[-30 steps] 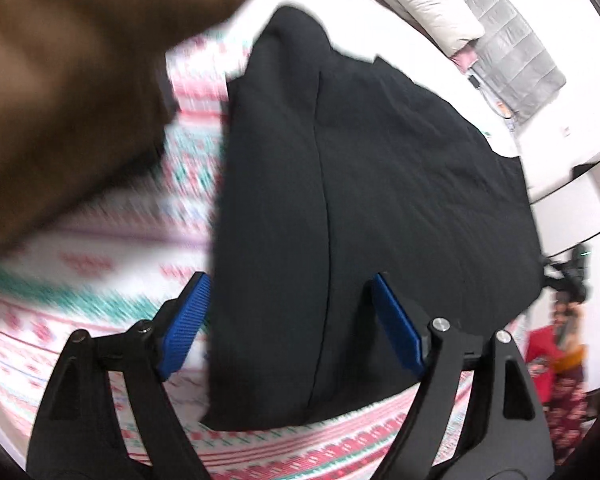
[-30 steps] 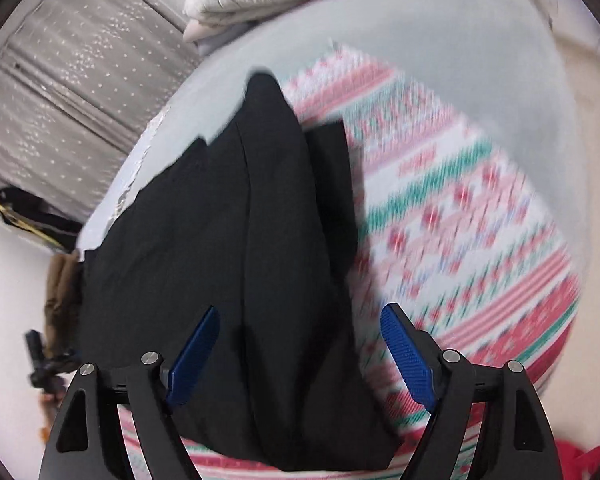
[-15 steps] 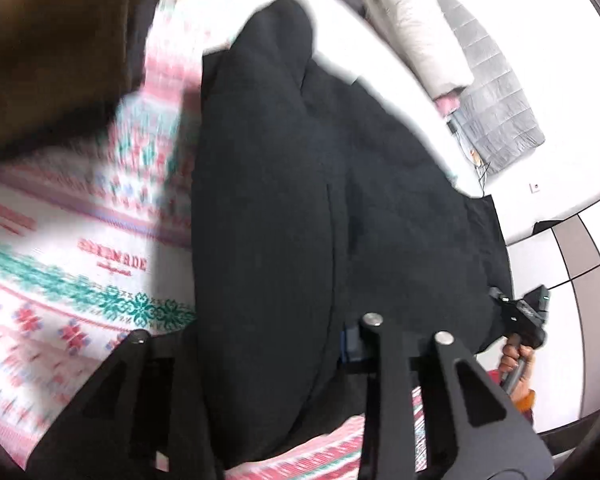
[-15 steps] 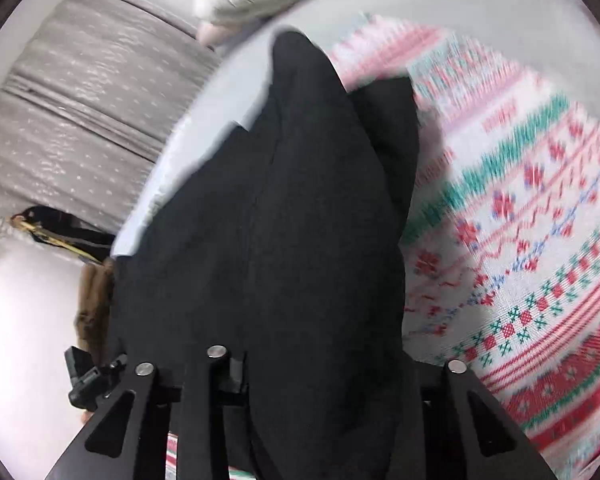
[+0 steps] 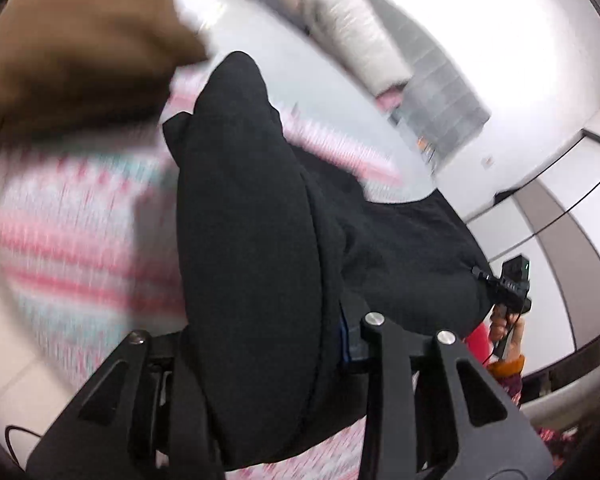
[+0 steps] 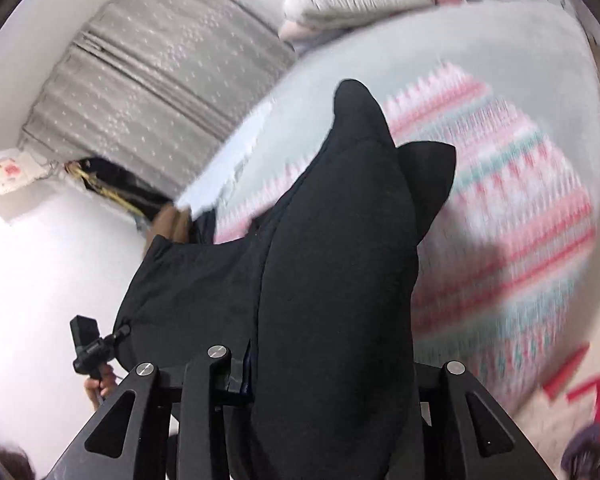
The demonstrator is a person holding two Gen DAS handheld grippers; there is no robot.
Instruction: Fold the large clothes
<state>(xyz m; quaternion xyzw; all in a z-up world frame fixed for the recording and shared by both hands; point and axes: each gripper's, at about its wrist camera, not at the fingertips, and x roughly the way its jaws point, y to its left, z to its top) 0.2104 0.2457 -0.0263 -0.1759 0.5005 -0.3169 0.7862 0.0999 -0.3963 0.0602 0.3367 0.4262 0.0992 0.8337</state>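
The left hand-held gripper (image 5: pixel 260 344) is clamping the near edge of the black garment (image 5: pixel 252 240), and the right hand-held gripper (image 6: pixel 332 368) is pinching the same cloth at its own end, so the garment is hanging lifted between them above the patterned bedspread (image 5: pixel 80 232), its far tip pointing toward 12 o'clock. The picture is smearing with motion, and a brown sleeve (image 5: pixel 80 52) is sitting at 10 o'clock. Judging from this, the thick doubled cloth may be slipping out of one grip, or the dangling corner dragging and bunching the fold.
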